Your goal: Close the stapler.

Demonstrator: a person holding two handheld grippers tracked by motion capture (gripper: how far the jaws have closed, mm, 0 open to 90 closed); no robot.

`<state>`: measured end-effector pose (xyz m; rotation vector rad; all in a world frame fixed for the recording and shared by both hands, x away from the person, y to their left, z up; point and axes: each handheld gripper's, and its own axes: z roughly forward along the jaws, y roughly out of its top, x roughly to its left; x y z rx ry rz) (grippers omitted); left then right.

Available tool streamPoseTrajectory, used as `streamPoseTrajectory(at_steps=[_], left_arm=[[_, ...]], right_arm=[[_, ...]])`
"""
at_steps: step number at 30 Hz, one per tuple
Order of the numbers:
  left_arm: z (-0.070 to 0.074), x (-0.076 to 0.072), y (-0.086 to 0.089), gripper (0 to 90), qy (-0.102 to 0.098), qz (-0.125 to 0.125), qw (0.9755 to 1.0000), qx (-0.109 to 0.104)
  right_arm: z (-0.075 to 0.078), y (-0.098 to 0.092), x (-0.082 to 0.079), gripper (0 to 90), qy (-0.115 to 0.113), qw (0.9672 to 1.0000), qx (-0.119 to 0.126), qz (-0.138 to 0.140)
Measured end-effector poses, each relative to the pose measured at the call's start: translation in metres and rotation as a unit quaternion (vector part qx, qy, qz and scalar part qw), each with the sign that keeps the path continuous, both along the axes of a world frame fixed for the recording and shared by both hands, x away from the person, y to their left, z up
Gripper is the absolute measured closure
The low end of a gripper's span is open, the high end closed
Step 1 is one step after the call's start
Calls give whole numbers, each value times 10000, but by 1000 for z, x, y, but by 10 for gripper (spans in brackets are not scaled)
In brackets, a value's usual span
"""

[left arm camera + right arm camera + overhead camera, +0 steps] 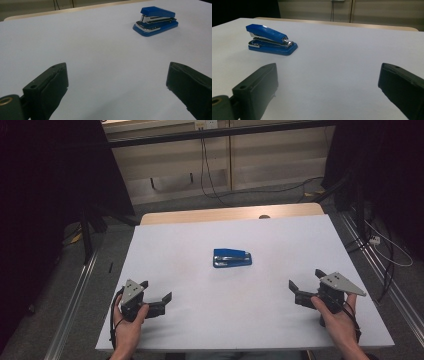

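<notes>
A blue plastic stapler with a bright metal magazine (232, 258) lies flat near the middle of the white-topped bench (200, 330), its length running from nine to three o'clock in the high view. The left gripper (159, 291) sits low at about seven o'clock from the stapler, the right gripper (306, 280) at about four o'clock, both well apart from it; each is released, jaws spread wide with nothing between them. Judging by this, the work stands at its opening step: the approach, with no contact made yet.

The next move seems to call for one gripper to travel toward the stapler and line its jaws across the narrow body, coming in low enough to catch the sides rather than the sloped top. The right gripper view shows the stapler at eleven o'clock, the left gripper view at one o'clock.

Room is generous: bare bench all round the stapler, the far wooden edge (230, 213) at twelve o'clock well beyond it, side edges distant
</notes>
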<state>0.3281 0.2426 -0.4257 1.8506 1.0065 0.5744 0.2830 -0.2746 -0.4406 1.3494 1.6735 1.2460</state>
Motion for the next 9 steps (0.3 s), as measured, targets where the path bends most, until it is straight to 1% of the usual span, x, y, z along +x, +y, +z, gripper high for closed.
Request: streamPoseTrajectory(at_steps=[2,3,4,6,7,8,9], left_arm=[[0,-1,-1,42,18,-79,10000,12],[0,-2,-1,42,0,-76,10000,-24],[0,-3,-3,42,-25,-59,10000,-2],[-1,-4,-7,42,-4,-110,9999,27],[-1,-4,-9,41,5,-161,9999,-9],[0,-5,-11,41,-39,-247,9997,-26],[2,-5,-13,41,-75,-277,9996,-12]], right_arm=[[-1,1,0,25,32,10000,2,57],[-1,1,0,25,26,10000,34,53],[-1,1,1,25,-3,10000,51,43],[-1,0,1,25,-20,10000,60,28],[-1,1,2,25,-11,10000,70,26],[-1,1,3,25,-15,10000,44,28],[-1,2,3,25,-17,10000,19,46]])
